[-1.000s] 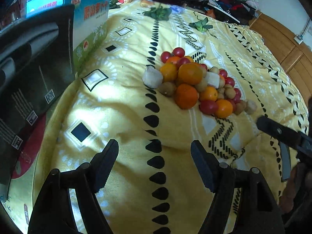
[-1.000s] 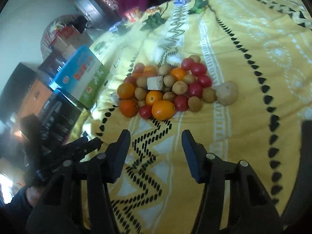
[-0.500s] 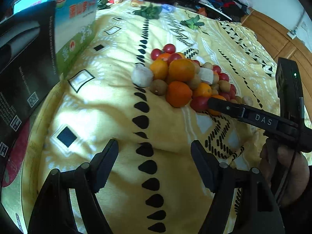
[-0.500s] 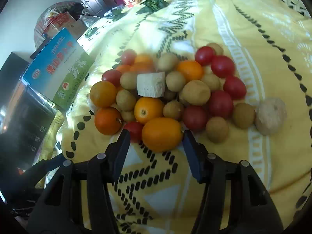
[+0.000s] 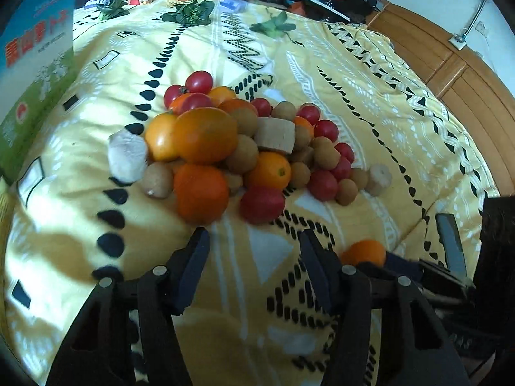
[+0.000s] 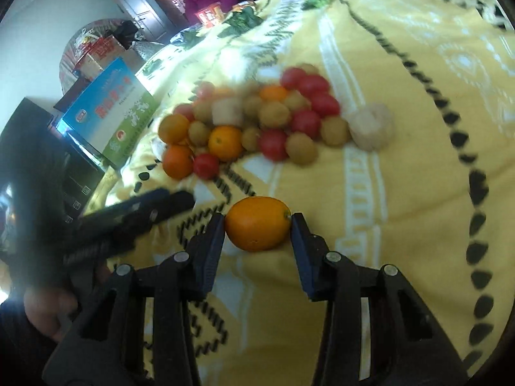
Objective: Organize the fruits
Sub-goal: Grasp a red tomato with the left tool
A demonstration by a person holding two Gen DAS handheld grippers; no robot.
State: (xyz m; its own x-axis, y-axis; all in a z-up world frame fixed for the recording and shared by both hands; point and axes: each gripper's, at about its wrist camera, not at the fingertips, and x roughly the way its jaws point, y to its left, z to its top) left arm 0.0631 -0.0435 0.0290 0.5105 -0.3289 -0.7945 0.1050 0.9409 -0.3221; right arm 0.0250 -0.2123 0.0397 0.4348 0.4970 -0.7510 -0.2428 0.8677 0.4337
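Note:
A pile of fruit (image 5: 238,148) lies on the yellow patterned blanket (image 5: 370,103): oranges, red cherry tomatoes, brown longans and pale cut chunks. It also shows in the right wrist view (image 6: 257,125). My right gripper (image 6: 257,225) is shut on an orange (image 6: 257,223), pulled back from the pile. That orange shows in the left wrist view (image 5: 363,252) behind my left gripper's right finger. My left gripper (image 5: 254,244) is open and empty, just in front of a big orange (image 5: 201,193) and a red tomato (image 5: 262,204).
A blue and green carton (image 5: 32,64) stands at the left edge of the blanket, also in the right wrist view (image 6: 112,115). Leafy greens (image 5: 190,13) and snack packs lie at the far end. A wooden bed frame (image 5: 466,80) runs along the right.
My right gripper closed on the nearest orange and drew it back from the pile. My left gripper moved forward, close to the pile's front.

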